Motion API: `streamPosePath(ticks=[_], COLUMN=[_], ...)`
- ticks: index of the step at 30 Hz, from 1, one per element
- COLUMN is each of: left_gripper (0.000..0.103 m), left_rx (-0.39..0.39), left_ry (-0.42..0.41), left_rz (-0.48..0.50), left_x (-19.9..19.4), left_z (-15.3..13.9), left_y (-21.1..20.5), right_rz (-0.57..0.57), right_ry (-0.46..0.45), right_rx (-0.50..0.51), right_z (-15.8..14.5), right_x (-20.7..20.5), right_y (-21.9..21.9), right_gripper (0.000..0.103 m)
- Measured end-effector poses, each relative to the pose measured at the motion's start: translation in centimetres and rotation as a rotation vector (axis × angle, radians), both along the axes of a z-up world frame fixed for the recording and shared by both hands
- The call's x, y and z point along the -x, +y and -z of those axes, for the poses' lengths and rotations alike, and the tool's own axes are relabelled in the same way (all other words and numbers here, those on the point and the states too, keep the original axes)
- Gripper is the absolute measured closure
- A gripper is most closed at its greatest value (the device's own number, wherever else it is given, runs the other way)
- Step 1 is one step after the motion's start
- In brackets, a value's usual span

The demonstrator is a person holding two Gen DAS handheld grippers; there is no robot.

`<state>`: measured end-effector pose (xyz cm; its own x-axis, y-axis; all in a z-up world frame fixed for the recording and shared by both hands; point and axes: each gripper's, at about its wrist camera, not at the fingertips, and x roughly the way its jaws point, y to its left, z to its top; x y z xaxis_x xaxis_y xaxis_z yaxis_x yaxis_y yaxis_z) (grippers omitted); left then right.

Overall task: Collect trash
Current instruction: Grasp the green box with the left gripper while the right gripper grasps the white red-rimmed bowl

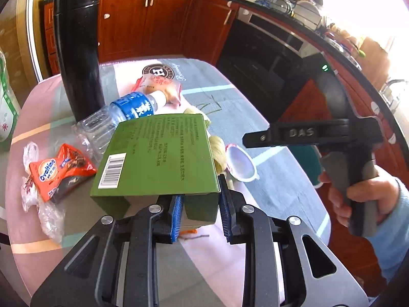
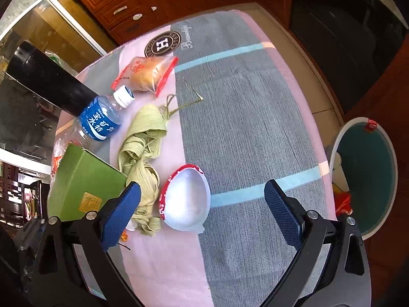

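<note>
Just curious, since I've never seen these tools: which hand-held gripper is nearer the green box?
The left. The left hand-held gripper is clamped on the green box's near edge. The right hand-held gripper is open beside it, over the white cup.

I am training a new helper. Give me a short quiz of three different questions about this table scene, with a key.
1. True or false: the left tool grips the green box.
2. What lies below the right tool? A) the white cup B) the water bottle C) the Ovaltine packet
3. Fill in: the right tool's jaws are ____.

Key: 1 true; 2 A; 3 open.
</note>
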<state>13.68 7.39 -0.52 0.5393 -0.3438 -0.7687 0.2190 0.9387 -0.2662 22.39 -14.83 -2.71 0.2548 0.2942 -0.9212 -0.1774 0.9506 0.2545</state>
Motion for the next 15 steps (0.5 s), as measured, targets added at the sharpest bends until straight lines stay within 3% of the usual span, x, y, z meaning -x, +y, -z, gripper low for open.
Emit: streamPosePath(ticks=[4, 9, 11, 13, 15], left_gripper=[0.077, 0.074, 0.065, 0.054, 0.054], left_rx=[-0.003, 0.001, -0.009, -0.017, -0.032], left_ry=[0.047, 0.120, 0.134, 0.138, 0.144], left_rz=[-0.013, -0.044, -0.046, -0.051, -0.054], left_x=[0.7, 1.4, 1.2, 1.0, 0.6], left_z=[1.1, 3.1, 3.6, 4.0, 4.3], left_y=[0.6, 1.5, 1.3, 0.9, 0.5], right_rz=[-0.036, -0.069, -0.080, -0.100, -0.101], right_ry=[0.038, 0.049, 0.053, 0.016, -0.001], right_rx=[0.009, 0.038, 0.048, 0.078, 0.081], right_z=[2.1, 3.7, 4.1, 4.0, 3.8], right_x=[0.4, 0.4, 0.7, 1.1, 1.4], right_y=[1.4, 3.0, 3.4, 3.8, 3.7], right_gripper=[0.015, 0.036, 0.037, 0.051, 0.051])
